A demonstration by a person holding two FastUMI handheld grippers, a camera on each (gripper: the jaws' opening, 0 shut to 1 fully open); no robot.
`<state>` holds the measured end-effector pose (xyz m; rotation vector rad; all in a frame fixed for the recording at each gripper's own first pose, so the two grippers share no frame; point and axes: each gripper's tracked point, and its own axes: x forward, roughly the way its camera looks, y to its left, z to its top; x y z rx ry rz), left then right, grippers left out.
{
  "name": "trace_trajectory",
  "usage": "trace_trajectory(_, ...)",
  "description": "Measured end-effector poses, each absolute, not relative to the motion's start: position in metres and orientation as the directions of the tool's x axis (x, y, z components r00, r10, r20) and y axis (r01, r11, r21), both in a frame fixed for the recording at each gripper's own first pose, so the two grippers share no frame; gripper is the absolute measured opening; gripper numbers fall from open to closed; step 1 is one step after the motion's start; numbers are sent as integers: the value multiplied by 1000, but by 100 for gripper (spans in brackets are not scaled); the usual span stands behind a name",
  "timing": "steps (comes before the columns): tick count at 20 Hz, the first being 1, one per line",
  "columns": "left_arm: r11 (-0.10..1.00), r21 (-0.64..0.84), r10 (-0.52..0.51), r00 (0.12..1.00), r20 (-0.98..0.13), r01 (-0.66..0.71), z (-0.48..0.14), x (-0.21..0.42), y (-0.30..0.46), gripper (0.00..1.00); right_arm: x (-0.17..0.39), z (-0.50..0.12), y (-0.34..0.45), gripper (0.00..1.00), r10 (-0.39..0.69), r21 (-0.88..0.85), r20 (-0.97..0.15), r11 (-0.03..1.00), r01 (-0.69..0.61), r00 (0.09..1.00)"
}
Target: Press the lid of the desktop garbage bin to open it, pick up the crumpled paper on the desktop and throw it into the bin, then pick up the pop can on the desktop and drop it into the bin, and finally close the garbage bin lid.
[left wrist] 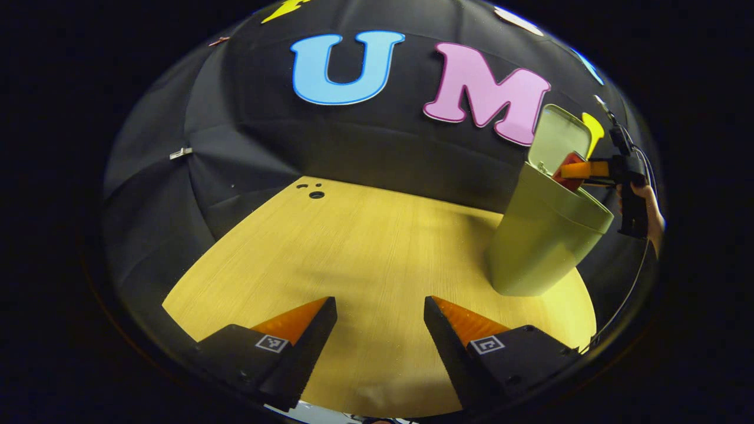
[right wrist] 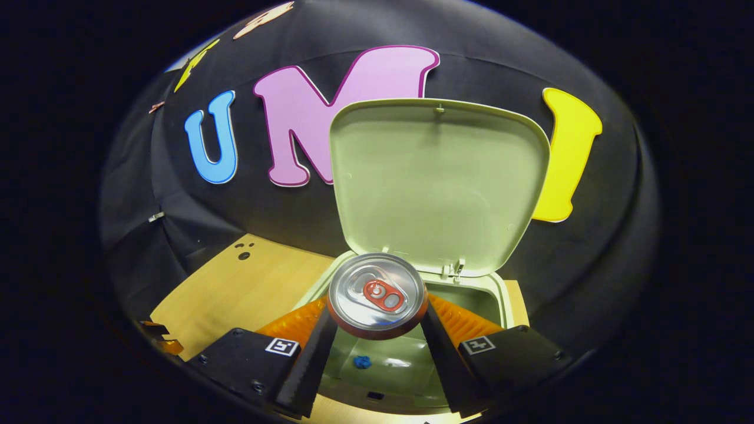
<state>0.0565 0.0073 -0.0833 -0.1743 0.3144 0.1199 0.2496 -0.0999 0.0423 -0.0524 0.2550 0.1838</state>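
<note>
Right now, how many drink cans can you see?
1. The can is held between the right gripper's fingers, over the open bin. Anything deeper inside the bin may be hidden.

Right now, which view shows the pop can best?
The right gripper view: the pop can sits close up between the right gripper's fingers, its top and pull tab facing the camera, above the open garbage bin. The left gripper view catches just a small red sliver of it at the bin's mouth.
</note>
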Motion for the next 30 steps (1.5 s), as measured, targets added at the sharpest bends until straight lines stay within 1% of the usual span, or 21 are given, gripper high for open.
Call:
trace_trajectory(1, 980, -144, 86, 945, -314, -137, -83, 54, 8, 96, 249, 45, -99, 93, 166, -25, -250, 984, -178, 954)
trace_trajectory(2, 981, -140, 87, 948, -307, -135, -80, 53, 9, 96, 247, 51, -96, 95, 170, -15, -234, 984, -178, 957)
trace_trajectory(3, 981, -139, 89, 950, -300, -136, -79, 49, 11, 96, 245, 58, -94, 100, 170, -11, -216, 984, -177, 961)
trace_trajectory(7, 976, -169, 79, 949, -306, -136, -85, 39, 17, 96, 231, 92, -88, 100, 171, -16, -152, 984, -175, 973)
trace_trajectory(10, 975, -167, 87, 947, -309, -144, -87, 32, 28, 96, 223, 130, -83, 100, 181, -2, -104, 983, -183, 978)
trace_trajectory(14, 967, -192, 109, 950, -291, -170, -87, 25, 44, 96, 226, 192, -87, 100, 158, -20, -11, 987, -159, 987)
trace_trajectory(19, 949, -227, 150, 946, -287, -219, -96, 7, 60, 96, 235, 250, -99, 99, 131, -48, 63, 991, -128, 989)
trace_trajectory(21, 942, -231, 167, 939, -302, -242, -106, -2, 65, 96, 244, 262, -98, 97, 124, -41, 82, 992, -121, 989)
trace_trajectory(23, 934, -238, 185, 930, -318, -268, -114, -10, 69, 96, 255, 266, -101, 97, 113, -54, 74, 993, -109, 991)
trace_trajectory(26, 917, -265, 204, 923, -327, -297, -119, -13, 72, 96, 274, 269, -106, 98, 85, -81, 91, 994, -78, 992)
trace_trajectory(30, 900, -295, 226, 922, -316, -322, -115, -11, 70, 96, 295, 251, -108, 97, 65, -103, 49, 993, -60, 997)
